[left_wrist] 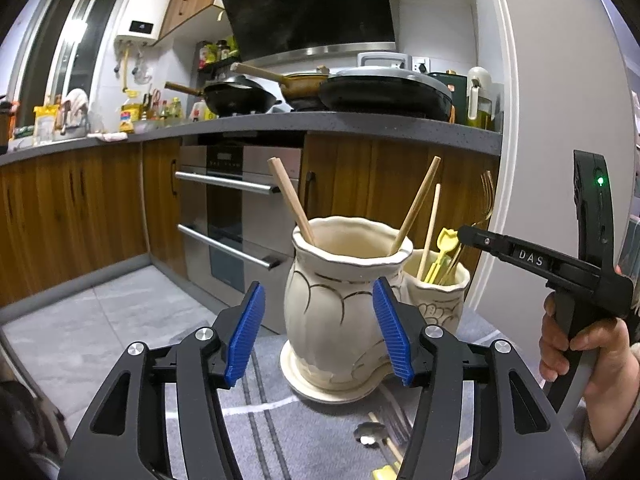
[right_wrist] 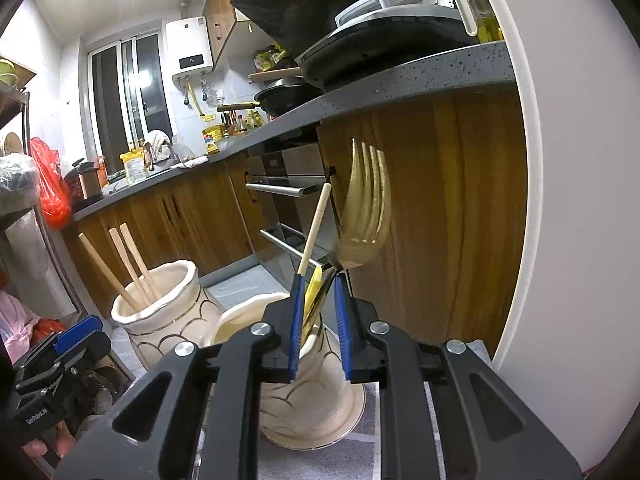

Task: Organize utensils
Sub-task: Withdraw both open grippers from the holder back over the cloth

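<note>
Two cream ceramic vases stand on a grey cloth. The large vase (left_wrist: 340, 304) (right_wrist: 160, 312) holds wooden chopsticks (left_wrist: 290, 200) (right_wrist: 132, 264). The smaller vase (left_wrist: 436, 300) (right_wrist: 308, 396) holds a chopstick (right_wrist: 314, 228), yellow utensils (left_wrist: 440, 252) and a gold fork (right_wrist: 366, 216) (left_wrist: 486, 196). My left gripper (left_wrist: 320, 320) is open and empty just in front of the large vase. My right gripper (right_wrist: 318, 292) is over the smaller vase, its jaws narrowly apart around the gold fork's handle; whether they pinch it is unclear. It also shows in the left wrist view (left_wrist: 464, 234).
More utensils, a fork and chopsticks (left_wrist: 384, 432), lie on the cloth in front of the large vase. Behind are wooden cabinets, an oven (left_wrist: 236, 216) and a grey counter (left_wrist: 360, 124) with pans. A white wall (right_wrist: 568, 240) is at the right.
</note>
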A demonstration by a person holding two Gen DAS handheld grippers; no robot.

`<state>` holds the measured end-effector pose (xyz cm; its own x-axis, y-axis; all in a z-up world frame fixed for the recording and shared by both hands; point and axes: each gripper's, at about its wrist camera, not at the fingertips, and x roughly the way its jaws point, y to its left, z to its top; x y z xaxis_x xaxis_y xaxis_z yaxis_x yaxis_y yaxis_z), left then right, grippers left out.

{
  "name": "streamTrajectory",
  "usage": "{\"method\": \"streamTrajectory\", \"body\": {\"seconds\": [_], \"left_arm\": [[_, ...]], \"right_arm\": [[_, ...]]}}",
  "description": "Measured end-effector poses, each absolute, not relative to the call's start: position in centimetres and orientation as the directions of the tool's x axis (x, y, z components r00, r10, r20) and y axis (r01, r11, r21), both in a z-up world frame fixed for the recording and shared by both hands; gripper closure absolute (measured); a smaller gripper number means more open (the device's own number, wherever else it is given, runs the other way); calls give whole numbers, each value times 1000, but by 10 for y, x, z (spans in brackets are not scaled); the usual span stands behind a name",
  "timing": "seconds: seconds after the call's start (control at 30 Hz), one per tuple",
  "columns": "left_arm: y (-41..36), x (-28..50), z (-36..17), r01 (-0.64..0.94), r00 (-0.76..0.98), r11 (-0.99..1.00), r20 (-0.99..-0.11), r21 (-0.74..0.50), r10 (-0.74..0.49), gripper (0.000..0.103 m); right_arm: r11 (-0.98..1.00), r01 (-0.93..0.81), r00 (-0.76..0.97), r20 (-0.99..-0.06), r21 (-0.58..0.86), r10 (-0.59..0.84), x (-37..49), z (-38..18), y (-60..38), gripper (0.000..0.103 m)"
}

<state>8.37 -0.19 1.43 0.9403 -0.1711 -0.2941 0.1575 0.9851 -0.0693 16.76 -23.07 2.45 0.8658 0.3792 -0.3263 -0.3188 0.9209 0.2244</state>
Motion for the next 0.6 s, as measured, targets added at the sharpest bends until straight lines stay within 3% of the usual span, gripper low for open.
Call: {"method": "streamTrajectory", "body": {"seconds": [0.2, 0.27, 0.33, 0.4, 0.5, 0.6], "left_arm": [[-6, 84, 13, 157, 940, 987, -298, -46, -163, 44], [-7, 83, 14, 154, 942, 987, -296, -42, -160, 37], [-8, 81, 15, 153, 944, 987, -289, -40, -158, 33], [-9, 78, 15, 148, 945, 988, -289, -41, -154, 29], [-8, 74, 15, 130, 949, 991, -284, -43, -137, 13], [-7, 66, 16, 104, 957, 994, -270, -33, -109, 10]], "right_arm": [[930, -313, 884, -298, 192, 359, 156, 30, -227, 63], [932, -312, 888, -292, 187, 356, 154, 32, -227, 52], [933, -311, 891, -287, 181, 352, 151, 34, -226, 48], [934, -310, 895, -275, 178, 350, 147, 37, -226, 30], [929, -317, 901, -245, 191, 358, 136, 41, -231, 12], [930, -313, 912, -213, 195, 351, 123, 45, -236, 5]]}}
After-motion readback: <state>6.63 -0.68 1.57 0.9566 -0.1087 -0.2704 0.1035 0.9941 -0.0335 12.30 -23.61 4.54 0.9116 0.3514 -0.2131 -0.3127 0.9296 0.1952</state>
